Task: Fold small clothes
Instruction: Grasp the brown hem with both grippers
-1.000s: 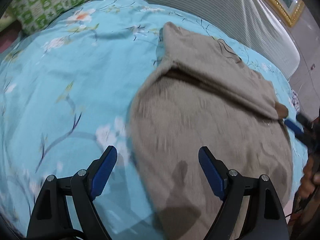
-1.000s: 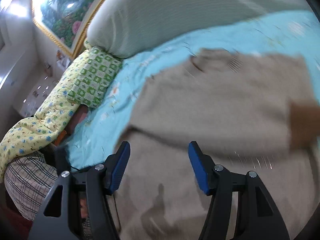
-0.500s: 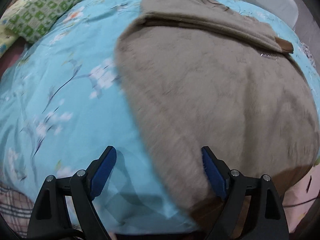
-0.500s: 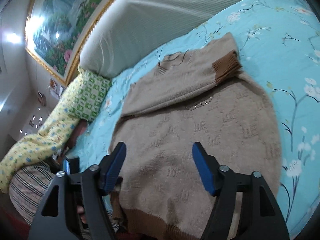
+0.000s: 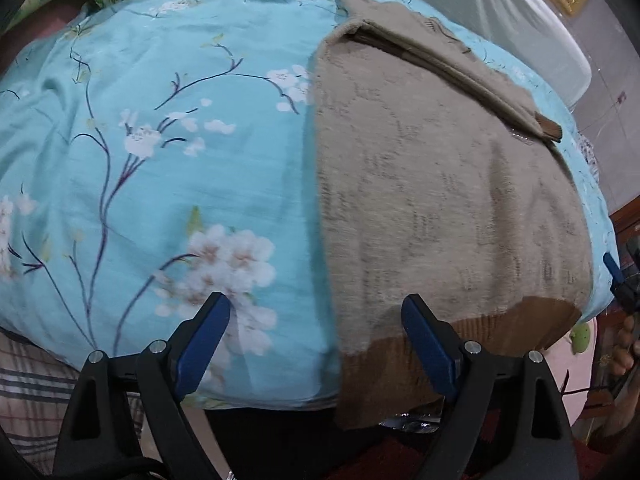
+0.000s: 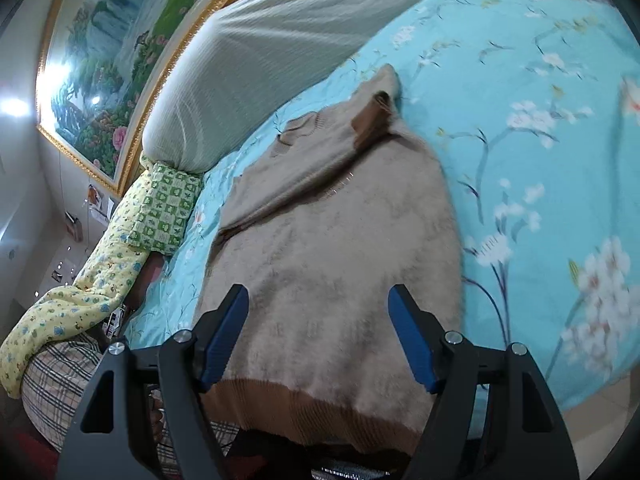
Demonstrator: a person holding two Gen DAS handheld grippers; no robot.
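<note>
A beige knit sweater (image 5: 432,184) lies flat on the blue floral bedspread (image 5: 160,160), with both sleeves folded across its chest. Its brown ribbed hem (image 5: 400,364) hangs over the near bed edge. My left gripper (image 5: 316,344) is open and empty over the hem's left corner. The sweater also shows in the right wrist view (image 6: 332,256), with a brown cuff (image 6: 372,120) near the collar. My right gripper (image 6: 320,336) is open and empty just above the hem (image 6: 304,412). The right gripper's blue tip (image 5: 612,268) shows at the far right of the left view.
A grey padded headboard (image 6: 280,52) and a framed painting (image 6: 120,52) stand behind the bed. A green checked pillow (image 6: 164,208) and a yellow quilt (image 6: 80,288) lie along the far side. A plaid cloth (image 5: 24,380) hangs below the bed edge.
Both grippers pulled back from over the sweater towards its hem at the near bed edge. The sweater now lies still with its sleeves folded. Both grippers stayed open.
</note>
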